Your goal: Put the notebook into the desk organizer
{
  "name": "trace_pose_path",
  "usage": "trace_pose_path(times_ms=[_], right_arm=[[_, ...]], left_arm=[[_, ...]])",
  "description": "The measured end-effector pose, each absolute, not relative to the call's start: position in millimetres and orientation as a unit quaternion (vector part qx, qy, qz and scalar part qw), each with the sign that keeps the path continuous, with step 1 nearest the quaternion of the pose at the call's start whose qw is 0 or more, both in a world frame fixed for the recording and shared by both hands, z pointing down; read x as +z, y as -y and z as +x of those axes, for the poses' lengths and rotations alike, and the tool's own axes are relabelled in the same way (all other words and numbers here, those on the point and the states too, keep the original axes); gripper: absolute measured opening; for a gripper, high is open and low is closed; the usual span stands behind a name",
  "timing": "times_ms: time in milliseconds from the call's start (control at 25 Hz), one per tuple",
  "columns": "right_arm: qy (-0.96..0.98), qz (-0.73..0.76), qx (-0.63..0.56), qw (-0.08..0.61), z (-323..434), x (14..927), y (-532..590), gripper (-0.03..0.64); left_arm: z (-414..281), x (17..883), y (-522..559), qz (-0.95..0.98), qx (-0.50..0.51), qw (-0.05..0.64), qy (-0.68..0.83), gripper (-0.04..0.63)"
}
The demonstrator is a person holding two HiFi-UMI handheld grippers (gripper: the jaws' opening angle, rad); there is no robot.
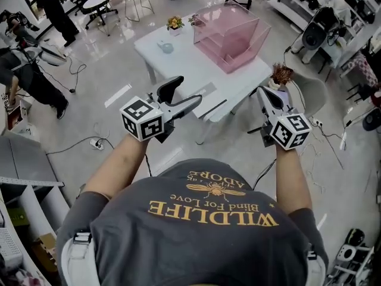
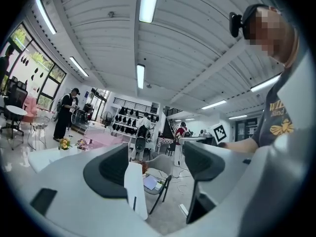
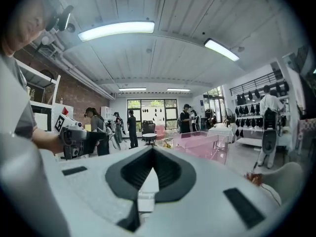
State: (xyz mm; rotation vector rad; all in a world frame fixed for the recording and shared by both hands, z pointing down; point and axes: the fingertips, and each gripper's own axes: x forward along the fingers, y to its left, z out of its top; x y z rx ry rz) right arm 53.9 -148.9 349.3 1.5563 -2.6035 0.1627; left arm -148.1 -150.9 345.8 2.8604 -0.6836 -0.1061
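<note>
The pink see-through desk organizer (image 1: pixel 229 33) stands on the far right part of the white table (image 1: pixel 178 61). A pale flat sheet-like thing (image 1: pixel 203 93), possibly the notebook, lies near the table's front edge. My left gripper (image 1: pixel 183 96) is held in the air just before that edge, open, with nothing between its jaws. My right gripper (image 1: pixel 266 98) hovers off the table's right corner, shut and empty. The left gripper view shows the left gripper (image 2: pixel 155 164) with its jaws apart and the organizer (image 2: pixel 101 139) far off. In the right gripper view the right gripper (image 3: pixel 152 171) has its pads together, with the organizer (image 3: pixel 200 144) beyond.
A small pale-blue dish (image 1: pixel 166 47) and a flower pot (image 1: pixel 175 22) sit at the table's far left. A grey chair (image 1: pixel 311 91) with a brown dried bunch (image 1: pixel 281 74) stands right of the table. People (image 1: pixel 53 8), cables and shelves (image 1: pixel 30 207) ring the floor.
</note>
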Motion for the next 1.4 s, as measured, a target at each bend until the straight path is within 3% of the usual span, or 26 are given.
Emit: trace_pose_path(times_ms=[560, 840, 1040, 1400], right_arm=[[0.875, 0.477, 0.062, 0.058, 100, 369, 274, 0.0], [0.924, 0.371, 0.048, 0.077, 126, 383, 340, 0.0], [0.941, 0.325, 0.059, 0.078, 130, 397, 366, 0.0], [0.938, 0.321, 0.079, 0.101, 89, 432, 379, 0.0]], left_arm=[[-105, 383, 262, 0.956, -0.02, 0.131, 0.261, 0.357], [-70, 404, 292, 0.913, -0.028, 0.168, 0.37, 0.356], [-69, 448, 297, 0.876, -0.008, 0.222, 0.428, 0.347], [-137, 598, 285, 0.796, 0.044, 0.365, 0.48, 0.319]])
